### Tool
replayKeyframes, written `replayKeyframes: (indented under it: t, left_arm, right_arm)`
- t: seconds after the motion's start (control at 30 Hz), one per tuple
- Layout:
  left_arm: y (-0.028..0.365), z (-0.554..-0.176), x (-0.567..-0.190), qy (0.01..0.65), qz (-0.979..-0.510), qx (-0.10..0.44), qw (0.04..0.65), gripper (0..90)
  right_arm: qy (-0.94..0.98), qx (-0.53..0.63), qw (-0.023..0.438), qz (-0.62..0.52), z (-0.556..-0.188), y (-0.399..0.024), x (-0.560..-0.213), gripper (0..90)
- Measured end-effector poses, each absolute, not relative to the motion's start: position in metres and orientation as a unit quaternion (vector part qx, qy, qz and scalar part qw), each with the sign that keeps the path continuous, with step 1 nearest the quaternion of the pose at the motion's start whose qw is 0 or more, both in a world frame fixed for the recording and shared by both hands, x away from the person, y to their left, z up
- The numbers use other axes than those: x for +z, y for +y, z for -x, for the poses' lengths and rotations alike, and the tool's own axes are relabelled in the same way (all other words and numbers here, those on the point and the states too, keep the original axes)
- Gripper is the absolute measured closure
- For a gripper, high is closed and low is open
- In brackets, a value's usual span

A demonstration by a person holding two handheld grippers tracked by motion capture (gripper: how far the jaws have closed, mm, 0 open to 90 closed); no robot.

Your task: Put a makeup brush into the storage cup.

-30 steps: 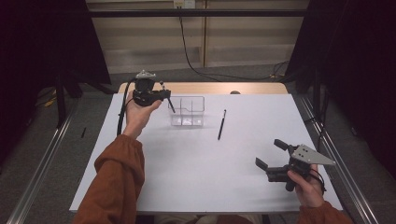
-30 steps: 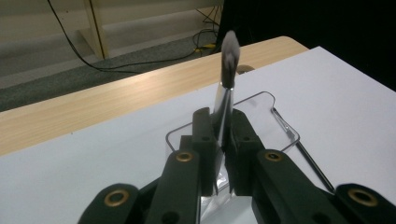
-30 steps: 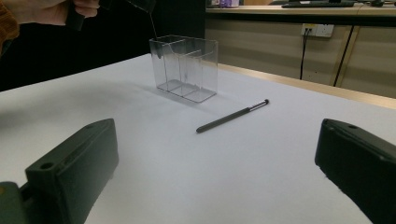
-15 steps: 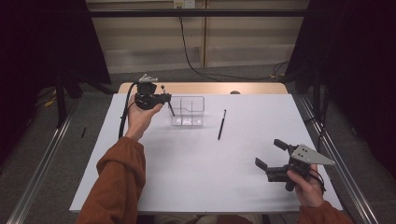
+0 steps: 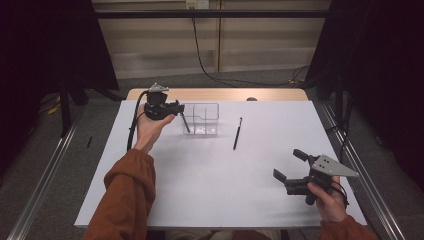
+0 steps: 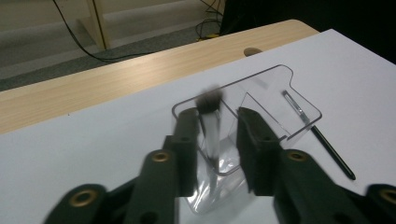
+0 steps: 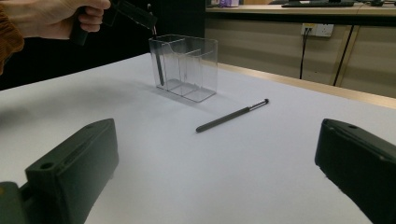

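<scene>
Near the far edge of the table (image 5: 200, 200), the left gripper (image 6: 215, 140) is hovering over the clear box (image 5: 202, 120), its jaws having just been opening. They are standing apart, no longer pinching the brush (image 6: 208, 126), which is sitting bristles up in the box's left compartment. A second brush (image 5: 237, 133) is lying just right of the box. Near the front right corner, the right gripper (image 5: 290, 165) is gaping wide, holding nothing.
</scene>
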State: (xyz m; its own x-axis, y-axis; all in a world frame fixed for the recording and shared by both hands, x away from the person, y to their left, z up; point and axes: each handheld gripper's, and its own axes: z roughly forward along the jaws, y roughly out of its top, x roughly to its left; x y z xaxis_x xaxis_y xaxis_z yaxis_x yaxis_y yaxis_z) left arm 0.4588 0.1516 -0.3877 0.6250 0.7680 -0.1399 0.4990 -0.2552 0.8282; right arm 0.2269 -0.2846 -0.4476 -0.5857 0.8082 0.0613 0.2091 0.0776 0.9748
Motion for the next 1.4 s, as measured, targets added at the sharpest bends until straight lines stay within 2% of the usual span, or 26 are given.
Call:
replayKeyframes:
  t: [0.1,0.13,0.3,0.47,0.5,0.57,0.93,1.23,1.33,1.4]
  left_arm:
    - [0.153,-0.458,-0.388,0.408,-0.774,0.151,0.460,54.6]
    - [0.154,-0.458,-0.387,0.406,-0.775,0.152,0.460,54.4]
    - [0.155,-0.457,-0.386,0.408,-0.769,0.154,0.468,40.5]
    - [0.158,-0.455,-0.384,0.429,-0.747,0.162,0.482,24.8]
    - [0.158,-0.454,-0.384,0.430,-0.746,0.162,0.481,18.3]
    - [0.158,-0.452,-0.383,0.430,-0.747,0.165,0.478,11.2]
    - [0.162,-0.436,-0.374,0.409,-0.741,0.174,0.503,2.9]
    - [0.166,-0.417,-0.372,0.381,-0.745,0.195,0.512,2.4]
    - [0.166,-0.413,-0.371,0.394,-0.743,0.199,0.503,1.5]
    - [0.169,-0.407,-0.369,0.386,-0.734,0.208,0.519,1.9]
  right_arm:
    - [0.685,0.569,0.264,-0.371,-0.227,-0.284,-0.448,0.0]
    - [0.685,0.569,0.264,-0.371,-0.227,-0.284,-0.448,0.0]
    - [0.684,0.569,0.263,-0.373,-0.227,-0.285,-0.447,0.0]
    - [0.682,0.571,0.263,-0.373,-0.227,-0.285,-0.447,0.0]
    - [0.682,0.571,0.263,-0.374,-0.227,-0.285,-0.447,0.0]
    - [0.682,0.571,0.262,-0.374,-0.227,-0.285,-0.447,0.0]
    - [0.681,0.570,0.264,-0.376,-0.227,-0.285,-0.447,0.0]
    - [0.681,0.571,0.264,-0.376,-0.227,-0.284,-0.447,0.0]
    - [0.680,0.572,0.264,-0.375,-0.226,-0.284,-0.447,0.0]
    - [0.680,0.571,0.264,-0.376,-0.227,-0.284,-0.447,0.0]
